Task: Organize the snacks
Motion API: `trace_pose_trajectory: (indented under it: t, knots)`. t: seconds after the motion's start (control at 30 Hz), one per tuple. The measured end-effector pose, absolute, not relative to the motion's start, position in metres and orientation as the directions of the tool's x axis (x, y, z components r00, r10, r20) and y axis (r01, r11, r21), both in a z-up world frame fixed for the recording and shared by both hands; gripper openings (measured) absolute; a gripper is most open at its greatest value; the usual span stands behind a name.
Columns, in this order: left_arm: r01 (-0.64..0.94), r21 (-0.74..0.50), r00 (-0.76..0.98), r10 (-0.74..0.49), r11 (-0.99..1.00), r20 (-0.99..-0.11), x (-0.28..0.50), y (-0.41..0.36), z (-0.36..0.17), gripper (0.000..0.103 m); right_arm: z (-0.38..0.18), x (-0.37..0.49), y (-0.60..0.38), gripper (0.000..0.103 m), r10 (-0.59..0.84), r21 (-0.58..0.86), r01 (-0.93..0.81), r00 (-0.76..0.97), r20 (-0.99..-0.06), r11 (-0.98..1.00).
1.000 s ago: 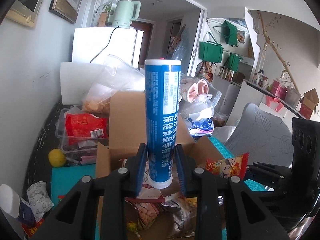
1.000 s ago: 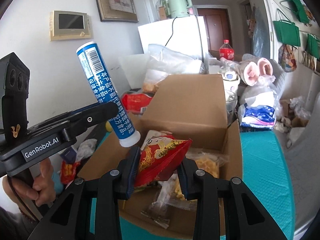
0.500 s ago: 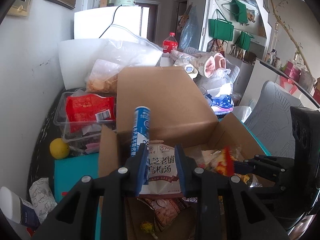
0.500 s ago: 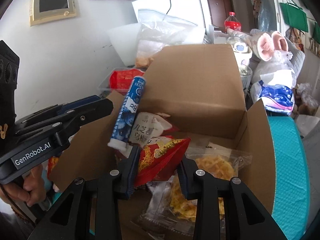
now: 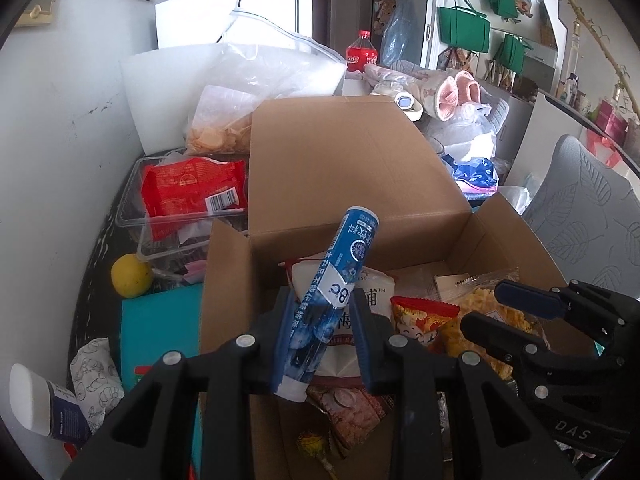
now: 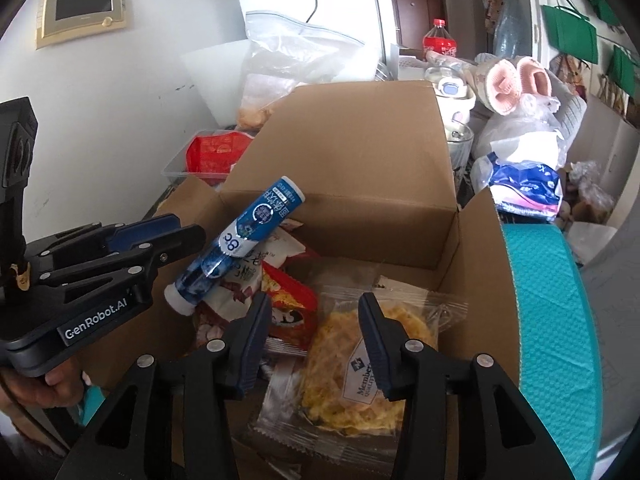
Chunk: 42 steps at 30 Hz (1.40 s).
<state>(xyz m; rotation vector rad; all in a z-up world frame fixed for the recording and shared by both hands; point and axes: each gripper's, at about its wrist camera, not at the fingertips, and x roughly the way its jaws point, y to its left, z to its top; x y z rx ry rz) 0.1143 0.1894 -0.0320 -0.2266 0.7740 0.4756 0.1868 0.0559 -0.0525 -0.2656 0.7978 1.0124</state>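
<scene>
box (image 5: 352, 168): matt brown cardboard
tube (image 5: 336, 296): glossy blue plastic
noodle pack (image 6: 360, 364): clear shiny film
mat (image 6: 556, 320): textured teal

My left gripper (image 5: 321, 332) and right gripper (image 6: 312, 340) hover over the cardboard box (image 6: 352, 152), jaws parted, gripping nothing.

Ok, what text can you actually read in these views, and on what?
"GenRobot.AI": side of the left tongs.
"DAS": body of the right tongs.
"8°C": blue tube.
"Member", cut off: clear snack bag.
Chinese print on tube and white pouch: too blurred.
</scene>
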Motion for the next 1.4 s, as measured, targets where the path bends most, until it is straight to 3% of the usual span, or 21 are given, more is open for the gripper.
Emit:
trace_pose_trajectory:
  t: [0.33,0.43,0.73,0.83,0.9,1.0,1.27,1.4]
  knots:
    - [-0.492,-0.017,0.616,0.334,0.871,-0.714,0.105,0.175,-0.018,0.028,-0.035,0.178,0.038,0.045,0.636,0.13,-0.808,0.34,-0.693,0.574]
    - [-0.486,-0.01,0.621,0.337,0.874,-0.707,0.099,0.167,-0.009,0.028,-0.026,0.172,0.028,0.052,0.627,0.109,-0.799,0.371,-0.685,0.592]
    - [-0.476,0.019,0.663,0.373,0.879,-0.648,0.07,0.136,0.033,0.028,0.012,0.14,-0.008,0.054,0.638,0.08,-0.776,0.449,-0.626,0.625]
    - [-0.483,0.029,0.677,0.394,0.875,-0.621,0.057,0.127,0.048,0.039,0.027,0.129,-0.023,0.057,0.648,0.071,-0.77,0.479,-0.593,0.634]
    - [-0.491,0.035,0.691,0.413,0.871,-0.593,0.045,0.12,0.058,0.058,0.037,0.12,-0.032,0.057,0.655,0.065,-0.766,0.499,-0.568,0.64]
    - [-0.5,0.045,0.707,0.437,0.865,-0.555,0.029,0.111,0.072,0.067,0.05,0.107,-0.045,0.059,0.662,0.056,-0.761,0.522,-0.538,0.646]
    - [-0.504,0.036,0.735,0.451,0.863,-0.507,-0.015,0.091,0.096,0.069,0.078,0.066,-0.079,0.072,0.686,0.042,-0.755,0.569,-0.454,0.654]
    - [-0.491,0.042,0.749,0.447,0.87,-0.489,-0.038,0.079,0.1,0.069,0.086,0.042,-0.097,0.086,0.696,0.04,-0.751,0.588,-0.411,0.659]
